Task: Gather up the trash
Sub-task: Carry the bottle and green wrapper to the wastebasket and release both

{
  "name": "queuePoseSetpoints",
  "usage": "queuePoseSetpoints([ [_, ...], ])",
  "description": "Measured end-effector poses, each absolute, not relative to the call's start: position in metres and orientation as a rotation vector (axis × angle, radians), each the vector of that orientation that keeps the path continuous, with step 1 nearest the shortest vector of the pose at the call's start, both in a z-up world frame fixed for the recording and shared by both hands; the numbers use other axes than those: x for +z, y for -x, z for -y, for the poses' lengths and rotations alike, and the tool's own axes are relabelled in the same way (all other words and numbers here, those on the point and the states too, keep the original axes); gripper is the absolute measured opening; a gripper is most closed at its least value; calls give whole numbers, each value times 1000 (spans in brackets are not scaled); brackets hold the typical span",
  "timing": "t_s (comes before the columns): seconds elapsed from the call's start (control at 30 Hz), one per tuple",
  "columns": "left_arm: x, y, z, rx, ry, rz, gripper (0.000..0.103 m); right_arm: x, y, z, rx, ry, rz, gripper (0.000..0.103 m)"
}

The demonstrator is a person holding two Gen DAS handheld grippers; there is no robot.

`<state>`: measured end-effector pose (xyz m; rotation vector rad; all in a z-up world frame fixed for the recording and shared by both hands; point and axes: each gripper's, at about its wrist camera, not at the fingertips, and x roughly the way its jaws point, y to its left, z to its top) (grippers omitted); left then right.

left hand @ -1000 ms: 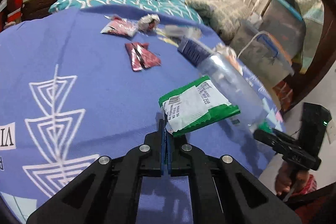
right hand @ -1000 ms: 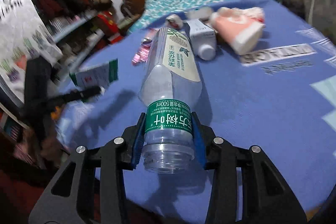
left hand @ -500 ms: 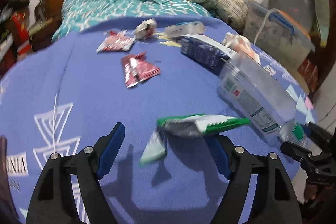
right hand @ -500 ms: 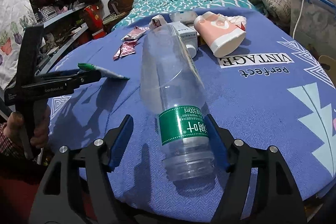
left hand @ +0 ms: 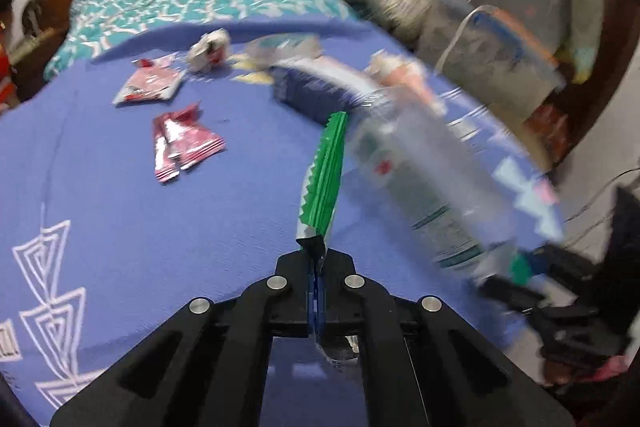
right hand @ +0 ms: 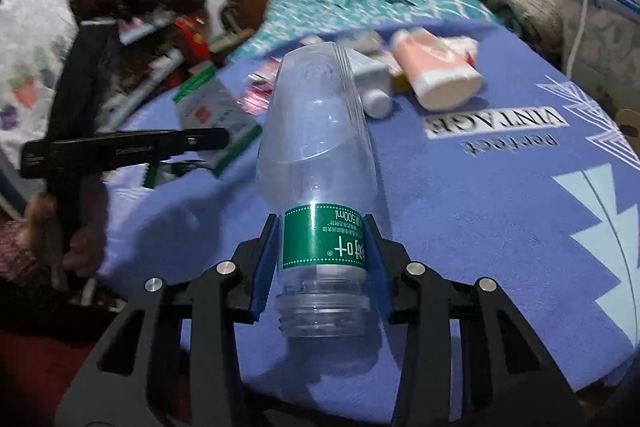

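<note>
Already two pieces in hand, plenty left!
Left gripper [left hand: 316,291] jaws pinch the green wrapper [left hand: 325,171], right gripper [right hand: 322,259] jaws clamp the bottle [right hand: 316,147]; red wrappers [left hand: 182,143], seemingly cartons too, litter the bench [left hand: 100,195].

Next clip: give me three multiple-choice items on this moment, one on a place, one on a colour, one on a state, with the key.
1. Where does the right tool grip the clear bottle?
A. base
B. green label band near the neck
C. cap

2. The edge of the wrapper in the left tool is:
A. green
B. yellow
C. orange

3. The left tool is:
A. wide open
B. shut on the wrapper
C. out of view

Key: B, fingers flank the label; A, green serrated edge; B, fingers pinch its end.
</note>
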<state>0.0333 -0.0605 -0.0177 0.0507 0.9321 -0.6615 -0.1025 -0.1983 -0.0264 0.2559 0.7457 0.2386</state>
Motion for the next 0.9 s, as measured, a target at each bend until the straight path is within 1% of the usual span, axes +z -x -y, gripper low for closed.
queuePoseSetpoints([
  [0.13,3,-24,74,-761,-15,-906,1,-7,118,218,307,-367,-651,44],
  [0.27,13,-30,118,-863,-35,-922,1,-2,133,266,172,-476,-572,43],
  [0.33,15,-36,154,-925,-51,-939,1,-6,145,296,62,-528,-554,44],
  [0.47,16,-40,252,-1086,-135,-979,1,-21,180,374,-152,-759,-514,44],
  [0.5,14,-38,276,-1122,-159,-990,1,-26,190,394,-203,-823,-501,44],
  [0.53,12,-37,316,-1175,-196,-1012,1,-31,199,413,-247,-890,-484,44],
  [0.6,5,-35,360,-1231,-221,-1051,1,-40,210,445,-304,-994,-461,44],
  [0.77,-21,-40,480,-1274,-288,-1164,1,-51,214,489,-379,-1094,-434,44],
  [0.9,-37,-47,533,-1239,-324,-1215,1,-53,204,506,-396,-1116,-428,44],
])
